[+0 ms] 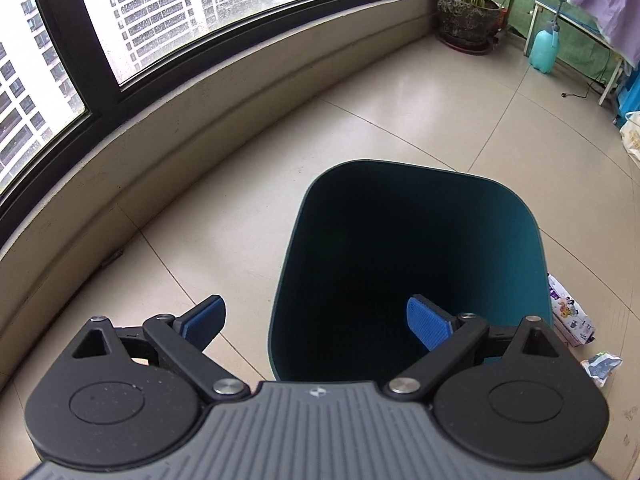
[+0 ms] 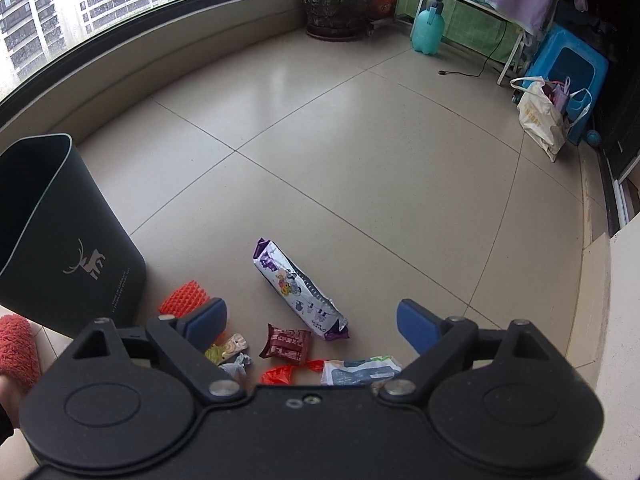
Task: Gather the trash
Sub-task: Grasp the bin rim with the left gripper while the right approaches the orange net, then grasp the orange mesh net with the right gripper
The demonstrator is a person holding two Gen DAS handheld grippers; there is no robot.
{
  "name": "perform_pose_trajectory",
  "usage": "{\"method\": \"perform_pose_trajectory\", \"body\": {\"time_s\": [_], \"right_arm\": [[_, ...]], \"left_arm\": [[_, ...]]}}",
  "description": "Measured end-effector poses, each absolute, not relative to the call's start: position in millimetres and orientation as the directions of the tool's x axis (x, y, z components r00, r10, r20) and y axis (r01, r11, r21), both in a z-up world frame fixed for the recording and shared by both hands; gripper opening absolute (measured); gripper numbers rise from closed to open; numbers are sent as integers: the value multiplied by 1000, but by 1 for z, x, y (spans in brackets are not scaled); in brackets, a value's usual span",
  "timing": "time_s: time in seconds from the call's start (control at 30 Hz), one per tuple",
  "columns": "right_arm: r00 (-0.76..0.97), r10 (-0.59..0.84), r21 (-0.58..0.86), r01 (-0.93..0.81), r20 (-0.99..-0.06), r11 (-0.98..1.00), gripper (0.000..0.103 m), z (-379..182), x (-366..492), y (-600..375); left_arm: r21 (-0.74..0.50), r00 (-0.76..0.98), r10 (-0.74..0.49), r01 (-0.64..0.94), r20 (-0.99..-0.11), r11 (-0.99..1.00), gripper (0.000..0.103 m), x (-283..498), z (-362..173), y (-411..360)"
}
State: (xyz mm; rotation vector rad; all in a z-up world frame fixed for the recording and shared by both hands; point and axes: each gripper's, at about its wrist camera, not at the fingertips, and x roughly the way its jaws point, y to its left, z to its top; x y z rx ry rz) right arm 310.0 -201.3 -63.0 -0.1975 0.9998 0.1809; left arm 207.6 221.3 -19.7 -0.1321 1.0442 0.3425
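Observation:
A dark teal trash bin (image 1: 416, 264) stands on the tiled floor; its inside looks dark. It also shows at the left in the right wrist view (image 2: 60, 240), with a deer logo. My left gripper (image 1: 316, 324) is open and empty, above the bin's near rim. My right gripper (image 2: 312, 324) is open and empty, above scattered trash: a long purple-white wrapper (image 2: 300, 292), a brown packet (image 2: 285, 342), a red wrapper (image 2: 280, 374), a white-blue packet (image 2: 360, 370), a yellow wrapper (image 2: 226, 350) and an orange foam net (image 2: 184, 298).
A curved low wall (image 1: 160, 152) under windows runs along the left. A potted plant (image 2: 336, 4), a teal spray bottle (image 2: 428, 28), a blue stool (image 2: 568, 64) and a shopping bag (image 2: 540, 116) stand at the back and right. A red fuzzy object (image 2: 16, 344) lies by the bin.

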Motion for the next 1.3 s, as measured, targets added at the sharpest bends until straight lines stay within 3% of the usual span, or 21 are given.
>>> {"method": "perform_pose_trajectory", "body": {"time_s": [0.13,0.3,0.53,0.67,0.7,0.87,1.03,1.17,1.3], "right_arm": [[470,33,-79,-215,-882,973,85,-95,327,-209],[422,25,-74,-218,-906,973,81,-127,341,-210],[326,39,-63,-299,-945,952,73,-164,348,-192],[276,72,-28,-340,-959,940,70,-178,339,-170],[263,70,-33,-367,-962,930,64,-183,335,-160],[272,89,-50,-467,-958,883,58,-200,338,-112],[239,144,-8,-540,-960,842,62,-233,357,-66],[252,158,-23,-593,-955,805,87,-259,367,-37],[270,84,-93,-583,-959,807,83,-284,379,-18]], "left_arm": [[14,404,180,-382,-897,924,80,229,-45,244],[15,363,175,-403,-915,915,66,242,-67,256],[-14,323,132,-412,-937,911,28,247,-86,264],[24,329,170,-405,-929,914,21,245,-90,258],[23,328,171,-411,-929,911,19,244,-90,259],[12,335,153,-389,-930,921,17,237,-90,253],[79,342,205,-348,-917,934,11,233,-93,242],[90,328,210,-345,-921,934,11,230,-92,230],[87,349,210,-336,-913,938,11,225,-92,227]]}}
